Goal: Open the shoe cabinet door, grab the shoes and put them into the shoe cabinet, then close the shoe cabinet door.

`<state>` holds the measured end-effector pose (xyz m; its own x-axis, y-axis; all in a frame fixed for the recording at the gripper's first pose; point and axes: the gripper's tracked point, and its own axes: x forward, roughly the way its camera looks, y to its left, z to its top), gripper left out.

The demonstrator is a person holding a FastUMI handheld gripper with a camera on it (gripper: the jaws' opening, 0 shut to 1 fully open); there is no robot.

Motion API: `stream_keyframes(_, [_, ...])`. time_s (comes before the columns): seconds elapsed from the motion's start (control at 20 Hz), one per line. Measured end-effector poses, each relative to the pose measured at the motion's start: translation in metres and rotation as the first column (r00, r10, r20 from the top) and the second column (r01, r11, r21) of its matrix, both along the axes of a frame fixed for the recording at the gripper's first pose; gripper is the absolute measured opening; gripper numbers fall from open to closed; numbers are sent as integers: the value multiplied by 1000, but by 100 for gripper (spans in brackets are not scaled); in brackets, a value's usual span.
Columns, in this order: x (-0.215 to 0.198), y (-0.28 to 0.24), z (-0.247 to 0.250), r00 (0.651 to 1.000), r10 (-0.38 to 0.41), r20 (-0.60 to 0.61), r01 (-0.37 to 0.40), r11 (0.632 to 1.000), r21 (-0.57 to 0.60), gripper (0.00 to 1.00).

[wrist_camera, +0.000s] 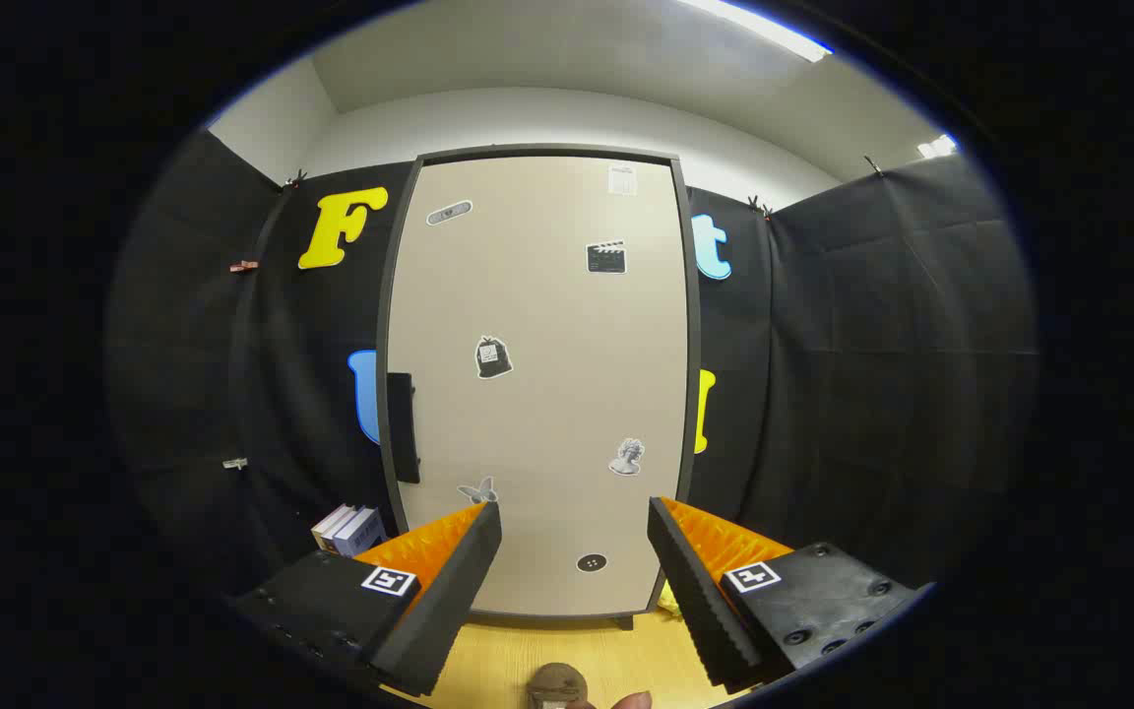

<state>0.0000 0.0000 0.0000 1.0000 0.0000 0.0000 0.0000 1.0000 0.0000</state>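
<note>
**Shoe cabinet door closed, claw spread wide in front of it**

Shoe cabinet [542, 384] stands upright straight ahead, beyond the claw [575, 517], against the black cloth wall. Its pale door, framed in dark trim, is closed and dotted with small stickers. A dark handle [403, 426] sits on the door's left edge, about halfway up.

The claw is released, its two fingers well apart with nothing between them, aimed at the lower part of the door.

The door looks like a stiff, flat, smooth panel, probably light to swing. The handle seems the only place to take hold, as the flat face offers no grip.

A few books [348, 530] lie low at the left, beside the cabinet. A wooden floor [508, 655] runs beneath. A small brownish object [556, 682] sits below the fingers, cut off and hard to identify. The cabinet's inside is hidden.
</note>
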Motion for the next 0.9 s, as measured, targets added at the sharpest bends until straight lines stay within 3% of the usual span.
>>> stream_keyframes(0.9, [-4, 15, 0, 1000, 17, 8, -17, 1000, 3, 98])
